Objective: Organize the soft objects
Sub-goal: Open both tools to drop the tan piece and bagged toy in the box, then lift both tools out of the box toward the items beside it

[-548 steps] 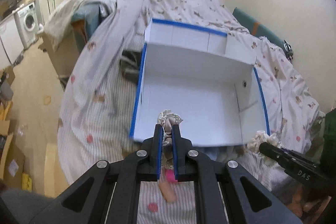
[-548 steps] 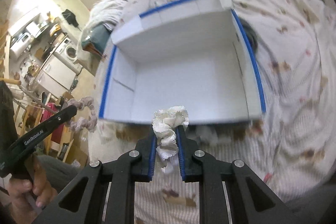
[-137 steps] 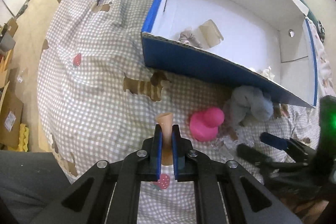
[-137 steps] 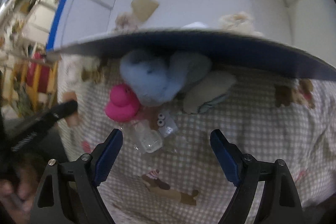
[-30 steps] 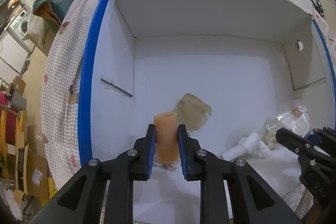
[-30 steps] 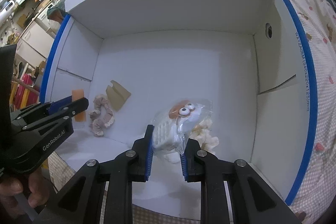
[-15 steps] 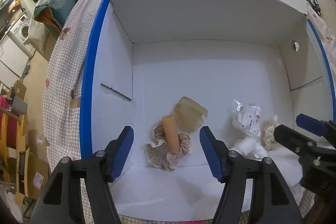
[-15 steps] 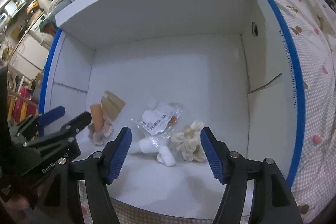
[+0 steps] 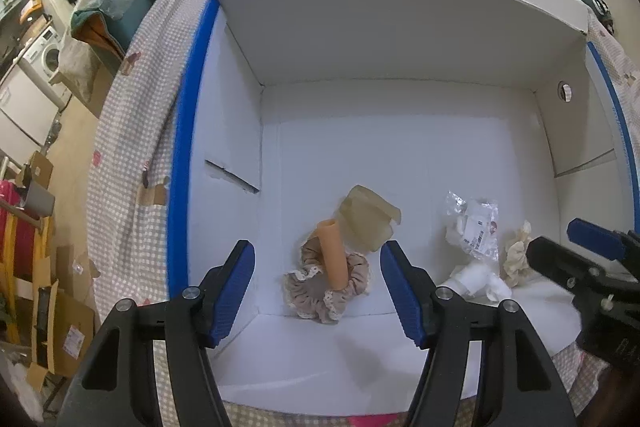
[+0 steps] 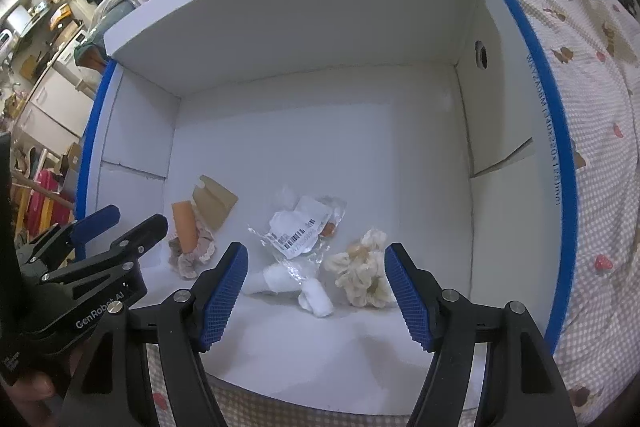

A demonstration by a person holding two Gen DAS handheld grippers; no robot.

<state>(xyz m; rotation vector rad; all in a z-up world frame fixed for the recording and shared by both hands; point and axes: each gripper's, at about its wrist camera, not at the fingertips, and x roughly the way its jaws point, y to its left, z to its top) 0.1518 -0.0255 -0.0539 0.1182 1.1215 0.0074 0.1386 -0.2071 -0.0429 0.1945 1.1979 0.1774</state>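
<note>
We hold the left gripper (image 9: 316, 285) and right gripper (image 10: 316, 285) over one box (image 9: 400, 39) on the bed (image 10: 592, 75), jaws released and empty. Inside lie two scrunchies (image 9: 326, 287) (image 10: 364, 277), one peach tube (image 9: 332, 253), one bagged toy (image 10: 300, 231) and one tan card (image 10: 214, 201).

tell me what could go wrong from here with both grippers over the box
The orange tube leans on the scrunchie and may topple if bumped. Both open grippers, left and right, hang close together over the box, so pulling out carelessly could knock them together or snag the plastic packet.
</note>
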